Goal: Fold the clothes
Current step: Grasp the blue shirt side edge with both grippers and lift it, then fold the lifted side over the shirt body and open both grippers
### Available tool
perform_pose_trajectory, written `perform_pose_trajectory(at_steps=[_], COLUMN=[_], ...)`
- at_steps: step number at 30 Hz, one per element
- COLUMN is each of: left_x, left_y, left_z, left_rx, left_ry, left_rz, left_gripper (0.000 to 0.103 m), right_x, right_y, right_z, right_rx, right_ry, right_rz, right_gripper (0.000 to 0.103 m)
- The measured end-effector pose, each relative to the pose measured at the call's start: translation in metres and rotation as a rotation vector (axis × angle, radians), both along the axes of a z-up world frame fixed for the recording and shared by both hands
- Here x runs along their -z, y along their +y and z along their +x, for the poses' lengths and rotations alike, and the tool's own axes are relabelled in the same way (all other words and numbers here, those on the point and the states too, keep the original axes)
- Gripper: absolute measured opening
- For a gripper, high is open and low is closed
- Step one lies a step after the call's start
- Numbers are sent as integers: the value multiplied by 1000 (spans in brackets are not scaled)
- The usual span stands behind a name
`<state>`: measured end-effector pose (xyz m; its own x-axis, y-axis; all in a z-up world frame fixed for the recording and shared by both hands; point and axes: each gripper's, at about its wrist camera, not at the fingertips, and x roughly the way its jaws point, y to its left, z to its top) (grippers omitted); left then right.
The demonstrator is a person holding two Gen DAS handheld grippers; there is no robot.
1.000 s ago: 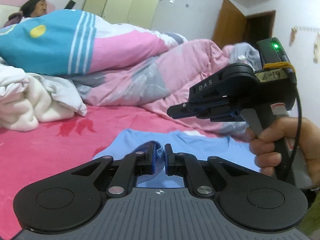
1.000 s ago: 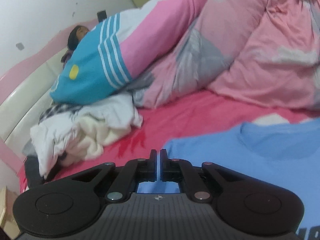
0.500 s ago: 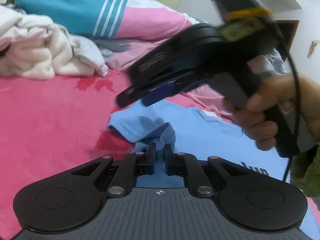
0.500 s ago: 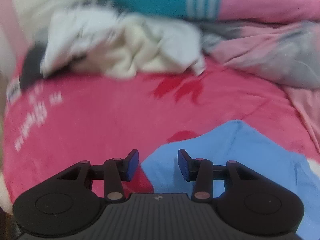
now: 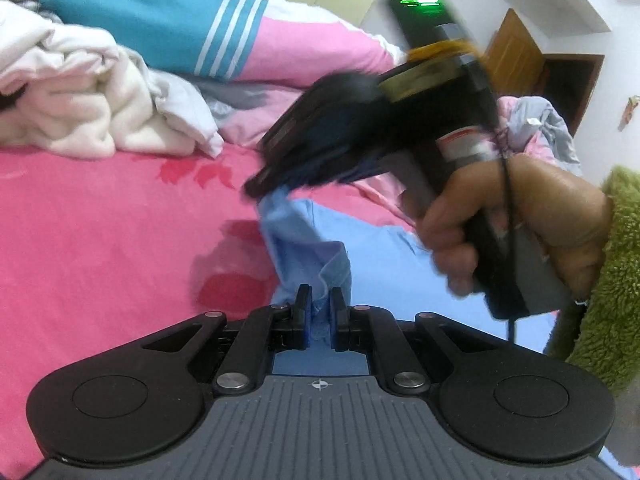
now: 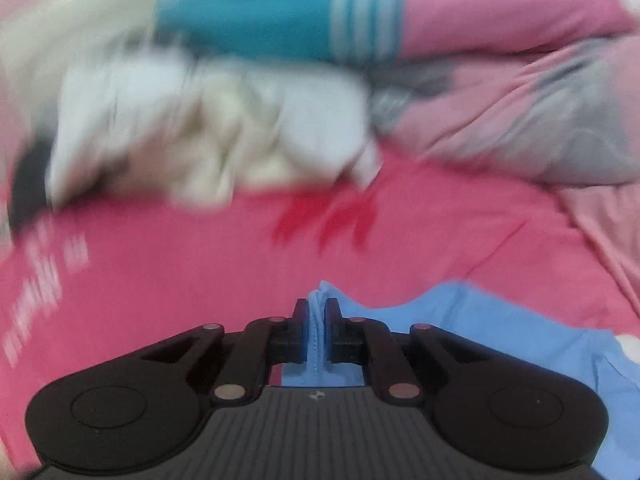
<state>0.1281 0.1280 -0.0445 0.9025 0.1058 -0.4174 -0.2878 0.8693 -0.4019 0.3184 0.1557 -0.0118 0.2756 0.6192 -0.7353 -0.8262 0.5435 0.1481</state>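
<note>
Your left tongs point(image 5: 319, 312) are clamped on a bunched fold of the light blue cotton T-shirt point(image 5: 392, 264), fabric pinched between the two black fingers. Your right tongs point(image 6: 317, 322) are also clamped on the shirt: a thin ridge of blue hem point(image 6: 316, 340) stands between the pads. In the left view the right tongs point(image 5: 260, 190) are motion-blurred, tip touching a lifted corner of the shirt, your right hand point(image 5: 516, 224) wrapped on the handle, with a green fleece sleeve point(image 5: 604, 280) behind it.

The rest of the shirt lies on the pink bed sheet point(image 5: 100, 240), spreading to the right of both tongs; its near left edge is raised off the sheet.

Open room: bare pink sheet to the left and ahead of the shirt. It is bounded at the far side by a crumpled white and cream cloth pile point(image 5: 92, 112) and a pink, teal and grey quilt point(image 5: 248, 36), both well apart from the shirt. The right view is heavily blurred, so the far edges are unclear there.
</note>
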Motion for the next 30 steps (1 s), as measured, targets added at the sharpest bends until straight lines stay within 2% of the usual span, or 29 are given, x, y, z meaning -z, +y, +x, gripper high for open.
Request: perform_pose_trajectory(at_steps=[4, 9, 15, 19, 21, 22, 23, 25, 30], left_x=[-11, -17, -5, 0, 3, 4, 4, 3, -10], left_y=[-3, -17, -45, -57, -60, -59, -58, -53, -24], left_z=[5, 14, 28, 33, 35, 35, 34, 24, -4], left_rx=[2, 55, 143, 192, 247, 269, 293, 316, 316], left_ry=[-9, -7, 47, 87, 123, 141, 153, 154, 158], left_rz=[45, 101, 177, 203, 175, 154, 126, 100, 99], left_gripper=[6, 6, 6, 7, 10, 13, 22, 26, 29], right_x=[1, 2, 5, 28, 40, 46, 52, 58, 39], right_y=[-55, -123, -202, -212, -217, -220, -225, -241, -276], right_z=[13, 30, 50, 58, 61, 64, 66, 68, 48], right_rx=[106, 240, 396, 452, 479, 495, 518, 573, 563], right_ry=[64, 144, 240, 286, 309, 324, 347, 370, 341], right_rz=[120, 271, 442, 408, 391, 380, 366, 367, 343], right_gripper=[7, 8, 8, 8, 10, 13, 14, 17, 19])
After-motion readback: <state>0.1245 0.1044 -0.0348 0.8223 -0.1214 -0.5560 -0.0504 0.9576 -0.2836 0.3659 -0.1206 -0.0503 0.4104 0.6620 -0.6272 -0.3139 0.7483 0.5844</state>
